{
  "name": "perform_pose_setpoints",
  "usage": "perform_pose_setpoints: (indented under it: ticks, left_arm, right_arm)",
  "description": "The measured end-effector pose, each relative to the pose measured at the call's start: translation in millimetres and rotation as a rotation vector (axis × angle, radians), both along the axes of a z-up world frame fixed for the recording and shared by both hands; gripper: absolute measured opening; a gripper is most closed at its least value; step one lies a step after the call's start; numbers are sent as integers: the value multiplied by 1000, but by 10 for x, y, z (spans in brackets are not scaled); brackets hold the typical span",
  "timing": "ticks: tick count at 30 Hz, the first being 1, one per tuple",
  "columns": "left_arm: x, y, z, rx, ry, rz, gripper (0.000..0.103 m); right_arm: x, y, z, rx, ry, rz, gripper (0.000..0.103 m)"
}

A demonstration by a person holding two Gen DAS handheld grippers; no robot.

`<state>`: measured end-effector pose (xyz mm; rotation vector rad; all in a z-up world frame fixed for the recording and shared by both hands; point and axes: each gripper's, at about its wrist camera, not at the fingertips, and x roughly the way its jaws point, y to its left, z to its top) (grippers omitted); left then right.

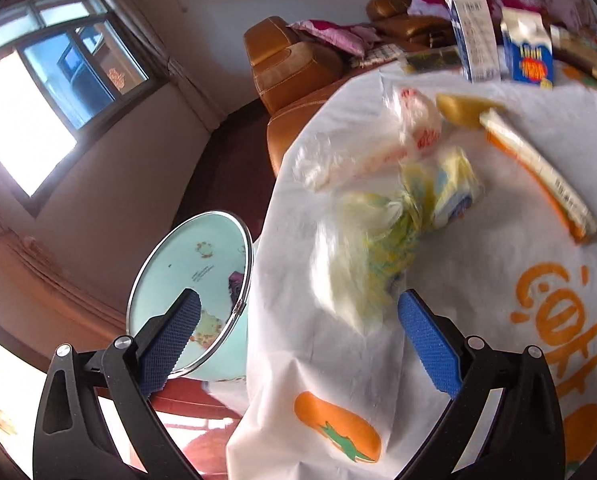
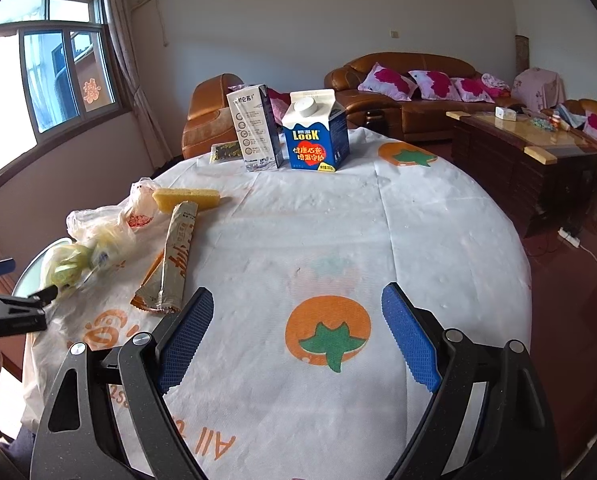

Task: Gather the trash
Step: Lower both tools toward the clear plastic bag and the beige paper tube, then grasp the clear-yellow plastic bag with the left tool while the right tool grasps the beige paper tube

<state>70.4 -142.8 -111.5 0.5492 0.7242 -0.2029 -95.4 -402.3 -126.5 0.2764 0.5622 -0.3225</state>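
My left gripper (image 1: pixel 298 308) is open, just short of a crumpled yellow-green plastic bag (image 1: pixel 378 236) at the table's left edge. Beyond it lie a clear plastic bag with red print (image 1: pixel 402 136), a yellow sponge (image 1: pixel 464 110) and a long paper wrapper (image 1: pixel 538 168). In the right wrist view the same yellow-green bag (image 2: pixel 72 266), clear bag (image 2: pixel 110 216), sponge (image 2: pixel 186 198) and wrapper (image 2: pixel 176 260) lie at the left. My right gripper (image 2: pixel 296 304) is open and empty above the tablecloth (image 2: pixel 418 232). The left gripper's fingers (image 2: pixel 42 294) show at the left edge.
A blue LOOK carton (image 2: pixel 316 132) and a grey carton (image 2: pixel 256 128) stand at the table's far side, with a dark packet (image 2: pixel 224 152) beside them. A round pale-blue bin (image 1: pixel 190 292) stands below the table's left edge. Brown sofas (image 2: pixel 398 88) and a coffee table (image 2: pixel 526 148) lie beyond.
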Motion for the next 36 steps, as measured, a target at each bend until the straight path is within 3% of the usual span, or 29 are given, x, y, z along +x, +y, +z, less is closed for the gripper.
perform_pose_setpoints:
  ticks: [4,13,18,22,24,27,33,36]
  left_arm:
    - [23,-70,17,-63,30,-28,97]
    - [311,-87,-24,-110,42,-79,97]
    - [295,-144,-117,-134,103,-149,94]
    - [222,-153,-218,-135,142,-178,72]
    - [208,-134,-264,-139,173,-193,49]
    - [180,-80,-237,-160,167,-201,36]
    - [134,34,-96,-211,135,-185,31]
    - [81,89,-47,-222,115,-183,30]
  right_arm:
    - [15,47,5,-7,6,12,85]
    - [163,187,132,-24,27,60,85]
    - [413,352,220,-36,60,105,85]
    - [604,496,220,-54,105,132,85]
    - [697,543,207,-55,121,136,85]
    - [805,584,180,-48,139,133,85]
    - [1084,686,114,-48,185,154,84]
    - [1236,740,28,-38,232,176,76]
